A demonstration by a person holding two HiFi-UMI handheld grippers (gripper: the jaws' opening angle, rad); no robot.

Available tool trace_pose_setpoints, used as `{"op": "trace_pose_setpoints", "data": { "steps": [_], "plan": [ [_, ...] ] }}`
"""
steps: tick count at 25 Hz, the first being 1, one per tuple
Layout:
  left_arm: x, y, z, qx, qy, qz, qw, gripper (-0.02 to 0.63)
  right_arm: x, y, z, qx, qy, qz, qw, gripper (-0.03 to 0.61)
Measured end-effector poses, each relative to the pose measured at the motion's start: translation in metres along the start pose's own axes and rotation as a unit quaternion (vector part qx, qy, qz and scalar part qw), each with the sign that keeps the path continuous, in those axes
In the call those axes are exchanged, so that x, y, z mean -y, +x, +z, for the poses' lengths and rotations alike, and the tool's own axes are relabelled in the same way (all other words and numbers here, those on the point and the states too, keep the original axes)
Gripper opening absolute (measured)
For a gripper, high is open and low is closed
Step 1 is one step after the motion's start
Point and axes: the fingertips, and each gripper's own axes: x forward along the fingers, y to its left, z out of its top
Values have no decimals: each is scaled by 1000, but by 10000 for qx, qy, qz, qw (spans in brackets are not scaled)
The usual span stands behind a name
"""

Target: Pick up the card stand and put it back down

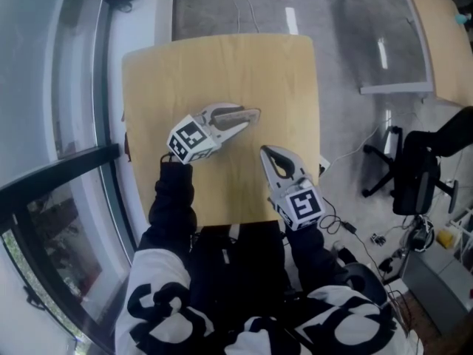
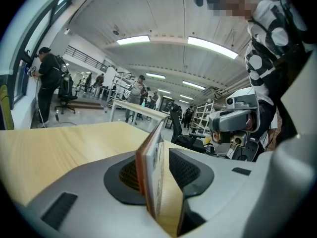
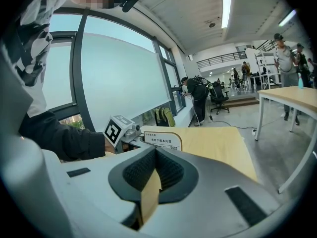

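Observation:
A card stand (image 1: 235, 117), a white printed card with a wood-coloured edge, stands edge-on between the jaws of my left gripper (image 1: 253, 117) over the middle of the light wooden table (image 1: 222, 65). In the left gripper view the card stand (image 2: 157, 172) sits upright between the black pads, which press on both its faces. Whether it rests on the table I cannot tell. My right gripper (image 1: 266, 151) is near the front right of the table, shut with nothing in it. Its own view shows the pads closed together (image 3: 155, 155) and the card stand (image 3: 161, 139) further off.
A window wall (image 1: 66, 124) runs along the table's left side. A black office chair (image 1: 414, 176) and cables lie on the grey floor to the right. Another table (image 1: 436, 28) is at the top right. Several people stand far off in the hall.

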Motion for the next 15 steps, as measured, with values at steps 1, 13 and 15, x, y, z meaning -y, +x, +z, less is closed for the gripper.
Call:
{"op": "trace_pose_setpoints", "data": {
  "steps": [1,13,15],
  "plan": [
    [-1,0,-1,-14,10,16,10000,136,0,0,1,14,5,-3,10000,21],
    [14,5,-17,-214,-226,-195,9993,23,-13,-13,23,120,-103,-18,9999,21],
    [24,5,-18,-294,-258,-215,9990,23,-16,-18,30,157,-142,-20,9998,21]
  ]
}}
